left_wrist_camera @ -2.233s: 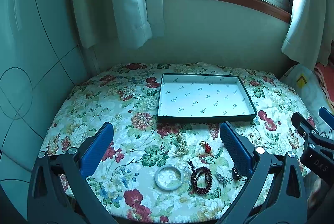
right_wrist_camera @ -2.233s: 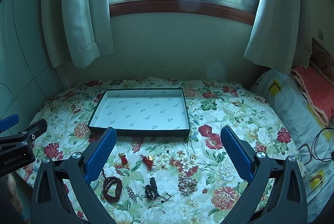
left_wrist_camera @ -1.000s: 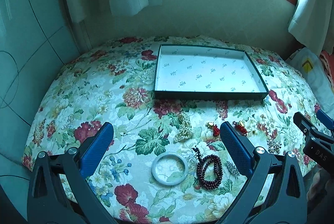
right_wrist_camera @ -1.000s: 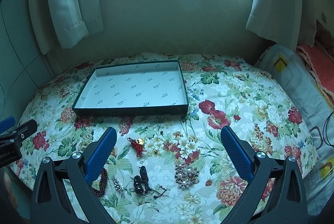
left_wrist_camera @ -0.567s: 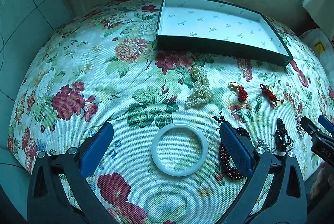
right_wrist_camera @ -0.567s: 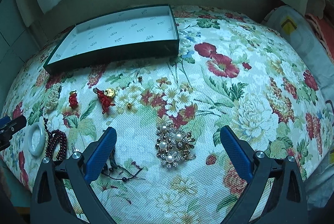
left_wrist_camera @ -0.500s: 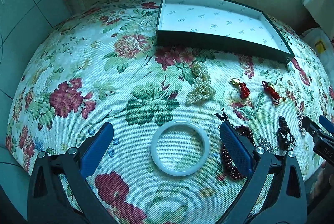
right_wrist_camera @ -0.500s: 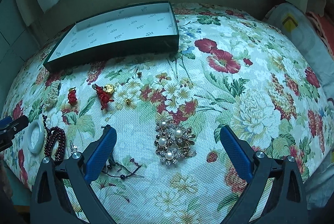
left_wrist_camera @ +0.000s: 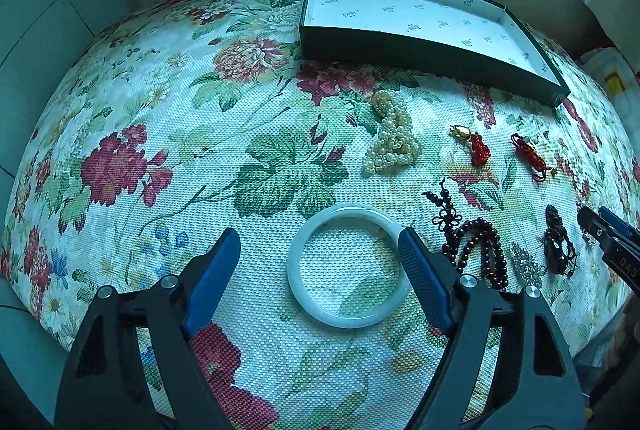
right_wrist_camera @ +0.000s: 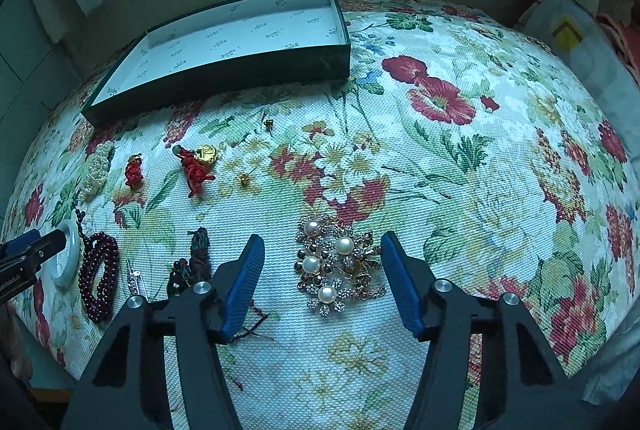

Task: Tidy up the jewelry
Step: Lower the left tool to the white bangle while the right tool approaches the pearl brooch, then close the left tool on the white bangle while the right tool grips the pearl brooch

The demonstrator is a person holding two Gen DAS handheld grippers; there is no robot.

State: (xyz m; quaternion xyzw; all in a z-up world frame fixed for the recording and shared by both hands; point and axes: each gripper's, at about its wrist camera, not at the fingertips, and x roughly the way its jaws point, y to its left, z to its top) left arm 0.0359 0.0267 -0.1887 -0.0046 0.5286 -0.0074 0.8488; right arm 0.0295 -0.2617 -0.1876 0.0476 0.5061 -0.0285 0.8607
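Left gripper (left_wrist_camera: pixel 320 250): jaws have just been closing, now part-open astride the white bangle (left_wrist_camera: pixel 347 266); right pad at its rim, left pad apart, nothing gripped. Right gripper (right_wrist_camera: pixel 322 254): jaws have just been closing, now half-open either side of the pearl brooch cluster (right_wrist_camera: pixel 338 264), pads clear of it. Green tray (right_wrist_camera: pixel 224 85) lies well ahead of both grippers on the floral bedspread (right_wrist_camera: pixel 460 165). Dark bead bracelet (left_wrist_camera: pixel 480 250) sits just right of the left gripper.

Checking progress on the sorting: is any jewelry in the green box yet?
No, the green box shows only its printed white lining, while the jade bangle and brooches lie on the floral cloth.
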